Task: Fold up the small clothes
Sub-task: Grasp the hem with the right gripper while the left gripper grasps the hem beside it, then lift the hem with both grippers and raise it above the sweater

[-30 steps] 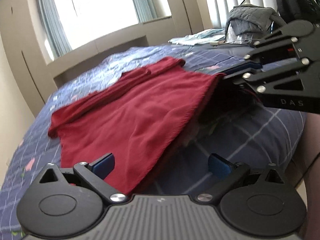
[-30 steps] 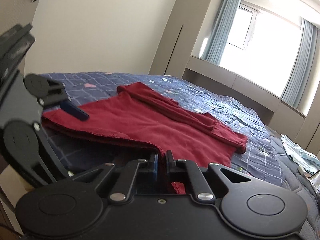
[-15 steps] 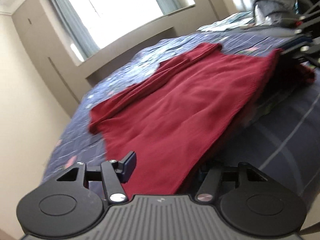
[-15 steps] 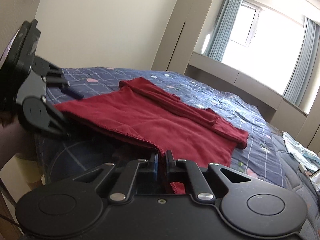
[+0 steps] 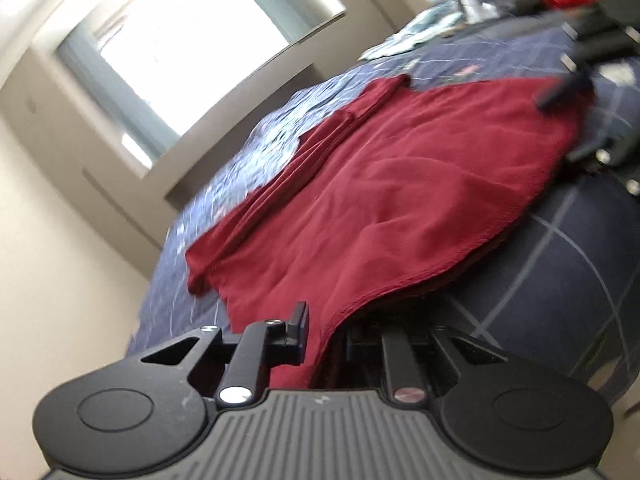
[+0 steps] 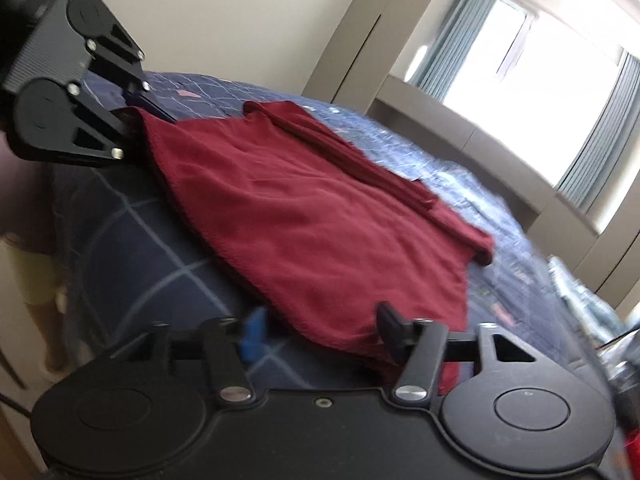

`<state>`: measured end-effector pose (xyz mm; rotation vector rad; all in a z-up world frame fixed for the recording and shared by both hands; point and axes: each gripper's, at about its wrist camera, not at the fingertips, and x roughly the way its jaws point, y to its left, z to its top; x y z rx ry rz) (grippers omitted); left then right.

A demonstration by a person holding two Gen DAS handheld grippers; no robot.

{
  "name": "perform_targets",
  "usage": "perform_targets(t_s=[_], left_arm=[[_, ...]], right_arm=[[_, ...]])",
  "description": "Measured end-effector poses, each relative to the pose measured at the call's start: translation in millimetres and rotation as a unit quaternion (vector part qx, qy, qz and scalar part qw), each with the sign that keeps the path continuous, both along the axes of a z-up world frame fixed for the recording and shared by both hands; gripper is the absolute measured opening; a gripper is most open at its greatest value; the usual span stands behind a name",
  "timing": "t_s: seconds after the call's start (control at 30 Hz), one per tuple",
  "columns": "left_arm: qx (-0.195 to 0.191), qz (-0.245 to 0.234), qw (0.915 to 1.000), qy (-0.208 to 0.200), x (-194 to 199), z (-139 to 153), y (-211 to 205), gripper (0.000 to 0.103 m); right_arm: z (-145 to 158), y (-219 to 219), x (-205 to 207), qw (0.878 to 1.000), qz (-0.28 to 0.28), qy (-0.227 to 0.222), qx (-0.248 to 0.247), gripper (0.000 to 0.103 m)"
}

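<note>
Right wrist view: red garment point(image 6: 312, 216) on blue bedspread point(image 6: 132, 248), curtained window point(image 6: 532, 56) beyond.

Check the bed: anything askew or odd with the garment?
Slightly. The dark red garment lies mostly flat on the navy checked bedspread, but its near hem overhangs the bed's rounded edge, and the far sleeve is bunched in a ridge. No damage visible.

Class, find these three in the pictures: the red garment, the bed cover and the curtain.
red garment point(image 6: 304, 216): right wrist view, middle of its flat body.
bed cover point(image 6: 132, 248): right wrist view, bare checked part near the edge.
curtain point(image 6: 452, 48): right wrist view, left drape's folds.
</note>
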<state>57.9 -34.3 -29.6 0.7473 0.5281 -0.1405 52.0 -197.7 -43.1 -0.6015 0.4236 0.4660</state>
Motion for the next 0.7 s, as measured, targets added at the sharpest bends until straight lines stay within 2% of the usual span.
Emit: perform_targets(t_s=[0.13,0.23,0.3,0.4,0.43,0.5,0.7], left_arm=[[0.031,-0.005,0.9995,0.0,-4,-8,-2,0.016],[0.031,0.009,0.9995,0.006,-2,-9,3,0.016],[0.03,0.015,0.9994,0.008,-2,-9,8,0.016],[0.033,0.014,0.9993,0.008,-2,-9,10,0.016],[0.034,0.013,0.9993,0.009,-1,-9,10,0.015],[0.029,0.008,0.9994,0.017,-1,-8,10,0.005],[-0.001,-0.016,0.9994,0.032,-4,3,12,0.004]], right_arm=[[-4,-5,6,1.0,-0.019,-0.02,-0.014,0.064],[-7,-11,10,0.998,-0.037,-0.039,-0.035,0.06],[-7,-18,12,0.998,-0.047,-0.037,-0.036,0.05],[-4,-29,14,0.998,-0.052,-0.026,-0.019,0.021],[-4,-30,13,0.998,-0.052,-0.028,-0.02,0.017],[-1,-34,13,0.998,-0.048,-0.026,-0.015,0.008],[19,-48,14,0.999,-0.04,-0.013,0.026,0.005]])
